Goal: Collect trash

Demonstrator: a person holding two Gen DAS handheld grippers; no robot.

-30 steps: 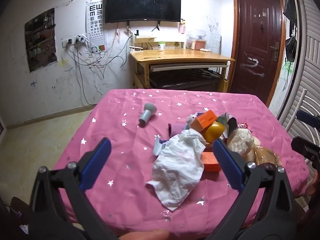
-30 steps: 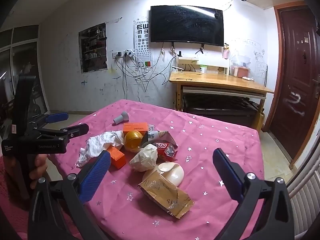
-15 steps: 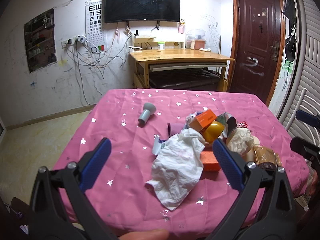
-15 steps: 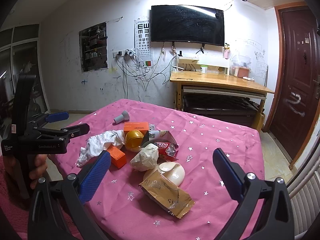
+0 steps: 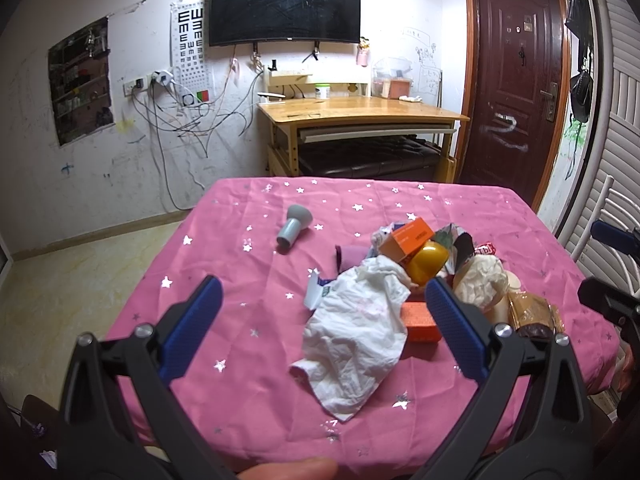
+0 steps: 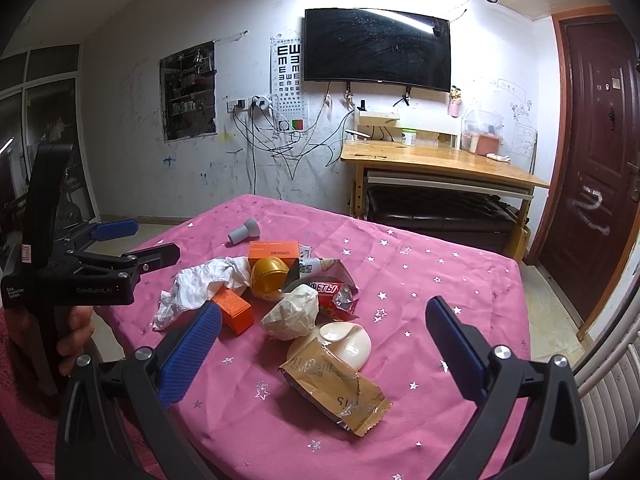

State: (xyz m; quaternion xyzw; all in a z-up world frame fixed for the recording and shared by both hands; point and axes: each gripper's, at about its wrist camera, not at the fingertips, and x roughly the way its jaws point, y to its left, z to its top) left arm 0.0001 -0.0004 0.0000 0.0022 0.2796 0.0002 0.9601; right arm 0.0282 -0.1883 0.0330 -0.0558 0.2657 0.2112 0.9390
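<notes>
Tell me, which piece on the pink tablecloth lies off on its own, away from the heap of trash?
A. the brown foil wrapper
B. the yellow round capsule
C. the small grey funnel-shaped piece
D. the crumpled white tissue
C: the grey funnel-shaped piece lies alone on bare pink tablecloth, while the yellow capsule, brown foil wrapper and white tissue all sit in the heap.

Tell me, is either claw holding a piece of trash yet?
No: the left claw and the right claw both gape wide open and empty above the pink tablecloth, with the trash pile untouched.
</notes>
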